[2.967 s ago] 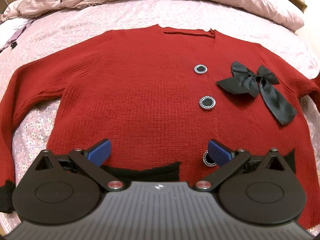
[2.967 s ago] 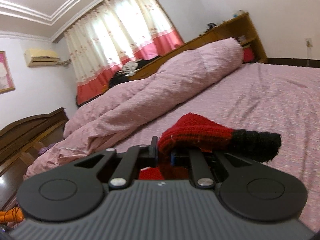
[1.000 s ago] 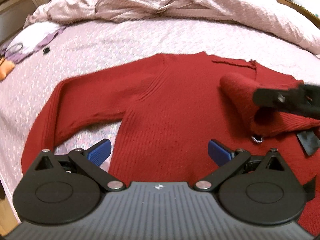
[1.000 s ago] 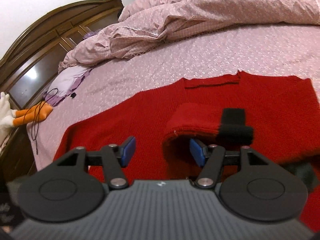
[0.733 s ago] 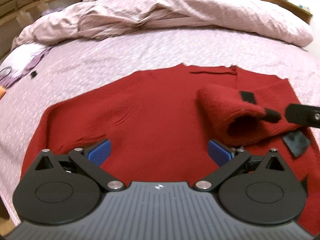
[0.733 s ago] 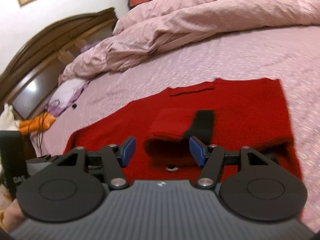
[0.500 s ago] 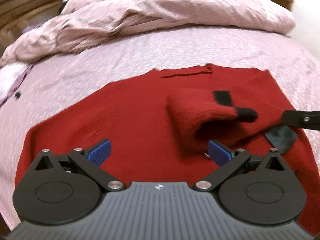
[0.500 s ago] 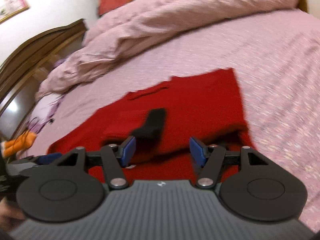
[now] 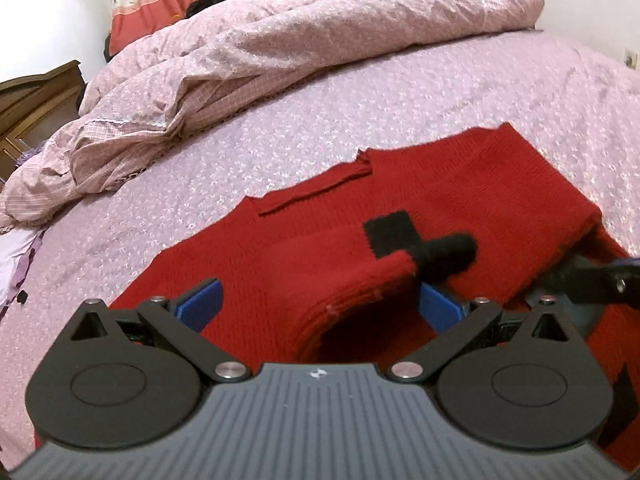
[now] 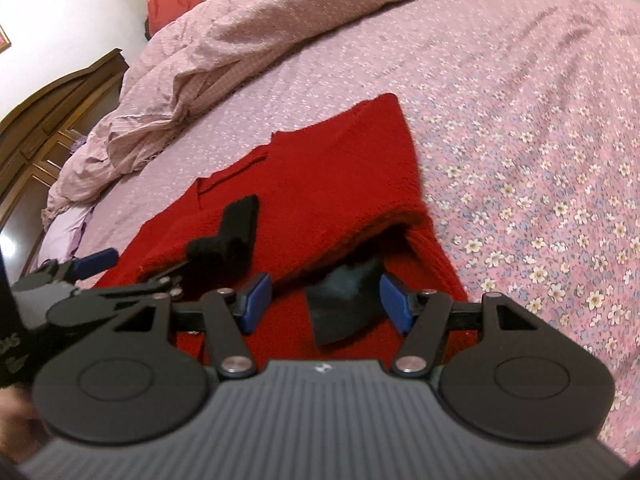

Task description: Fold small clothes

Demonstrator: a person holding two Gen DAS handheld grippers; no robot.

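Red knit fills the middle of both views: a cardigan [image 9: 460,200] lies flat on the bed [image 9: 400,92], one sleeve [image 9: 320,276] folded across its front so that the black cuff [image 9: 448,256] rests near the centre of the frame in the left wrist view. The left claw [image 9: 318,306] stands wide open at the lower middle of that view, its blue pads [image 9: 200,304] on either side of the folded sleeve's rolled edge; whether they touch the knit cannot be told, and they grip nothing. The right claw [image 10: 326,302] is also open, about half its spread, at the lower centre of its own view, with nothing pinched between the pads; a black ribbon end [image 10: 344,304] of the cardigan's bow lies just beyond and between them, partly tucked under the folded-over red layer. At the right edge of the left wrist view the right claw's black arm and blue tip reach in over the cardigan's edge. At the left edge of the right wrist view the left claw shows beside the cuff. A rumpled pink quilt [image 9: 280,40] is heaped across the upper part of both views, well apart from the cardigan, with a dark wooden headboard [image 10: 60,120] at the upper left.
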